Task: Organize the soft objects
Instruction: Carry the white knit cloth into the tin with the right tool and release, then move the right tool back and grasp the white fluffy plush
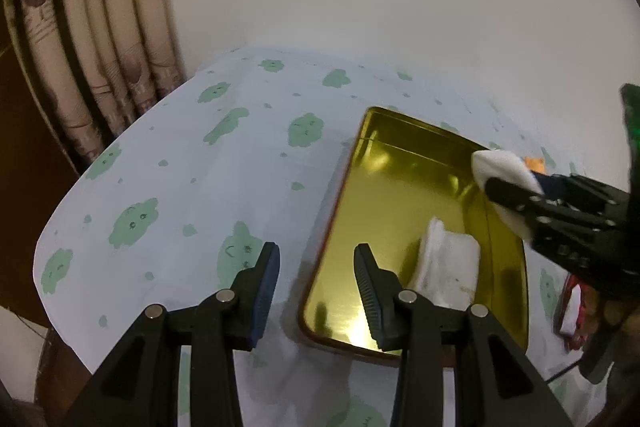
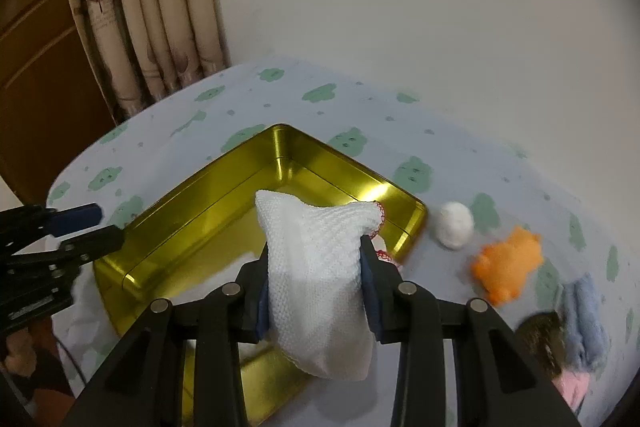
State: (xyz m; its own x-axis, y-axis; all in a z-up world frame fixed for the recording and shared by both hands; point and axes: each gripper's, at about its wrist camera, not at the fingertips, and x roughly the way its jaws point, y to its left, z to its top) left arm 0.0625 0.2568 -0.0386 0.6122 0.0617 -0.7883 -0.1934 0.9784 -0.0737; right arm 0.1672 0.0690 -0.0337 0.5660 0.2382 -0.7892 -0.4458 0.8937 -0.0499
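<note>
Clamping a white knit cloth [image 2: 316, 267] between its fingers, the right tool [image 2: 316, 291] holds it over the gold tin [image 2: 192, 211] — a folded white cloth [image 1: 448, 263] already lies inside. The left tool [image 1: 316, 287] hangs with fingers apart at the tin's near rim. On the table [image 2: 460, 155], at three o'clock of the tin in the right wrist view — a white ball [image 2: 455, 225], an orange plush [image 2: 508, 259], a blue cloth [image 2: 584, 323].

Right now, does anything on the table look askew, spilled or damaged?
Nothing stands out. The gold tin sits flat with one white cloth inside; the right gripper holds a white knit pouch above it. The left gripper is open.
</note>
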